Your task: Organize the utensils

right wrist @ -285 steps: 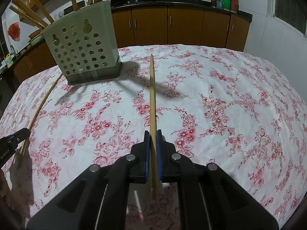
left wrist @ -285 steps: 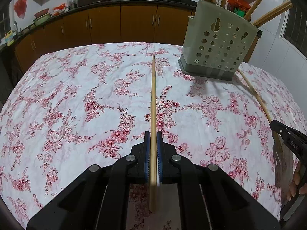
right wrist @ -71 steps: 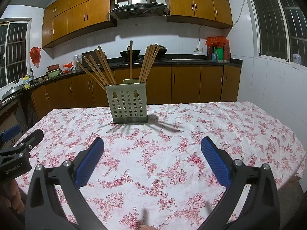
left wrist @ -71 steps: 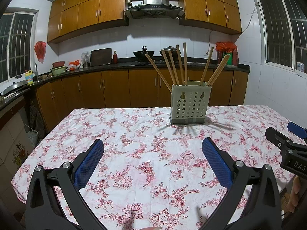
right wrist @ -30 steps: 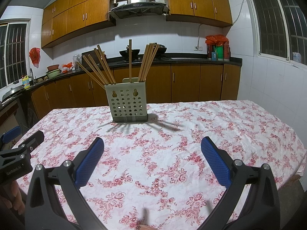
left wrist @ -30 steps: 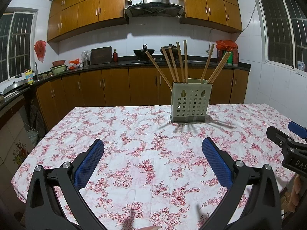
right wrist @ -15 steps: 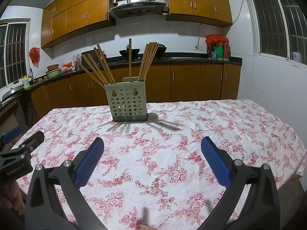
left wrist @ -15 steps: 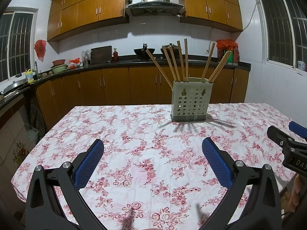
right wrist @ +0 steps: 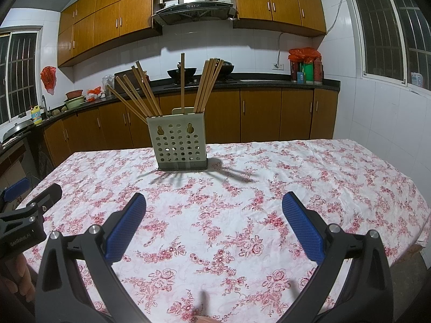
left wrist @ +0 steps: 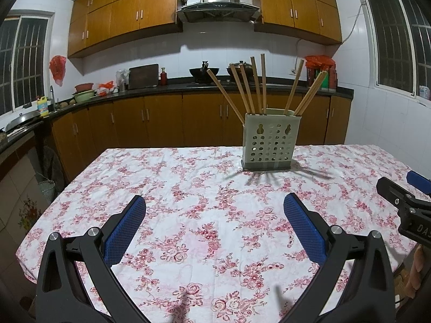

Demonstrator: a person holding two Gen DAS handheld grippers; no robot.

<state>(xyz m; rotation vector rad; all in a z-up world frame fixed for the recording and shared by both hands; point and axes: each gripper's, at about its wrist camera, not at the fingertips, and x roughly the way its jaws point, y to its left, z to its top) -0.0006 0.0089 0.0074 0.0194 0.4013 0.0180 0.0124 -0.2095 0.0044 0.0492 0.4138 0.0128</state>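
Wooden cabinets (left wrist: 150, 126) line the far wall of a kitchen, under a dark countertop (left wrist: 172, 87) with a wok (left wrist: 204, 71) on it and a steel range hood (left wrist: 217, 5) above. Barred windows (left wrist: 393, 35) sit in the white tiled walls on both sides.

Nearer the cameras stands the table, covered by a white tablecloth with red flowers (left wrist: 215, 215). On its far half rests a pale green perforated utensil holder (left wrist: 270, 141), upright on a darker base. Wooden chopsticks (left wrist: 257, 86) stand in it, fanned out: several lean left, one is nearly vertical, and others lean right. In the right wrist view the same utensil holder (right wrist: 179, 141) sits left of centre, with the chopsticks (right wrist: 140, 94) splayed above its rim and their thin shadows falling on the cloth in front.

The left tool (left wrist: 215, 210) is held low over the near edge of the table, its blue-padded fingers (left wrist: 126, 228) spread wide with nothing between them. The right tool (right wrist: 214, 207) is likewise spread wide and grips nothing, blue pads (right wrist: 300, 224) facing inward. Each tool shows at the edge of the other's view, well apart from the holder: the right tool (left wrist: 404, 202) at the far right of the left camera, the left tool (right wrist: 27, 210) at the far left of the right camera.
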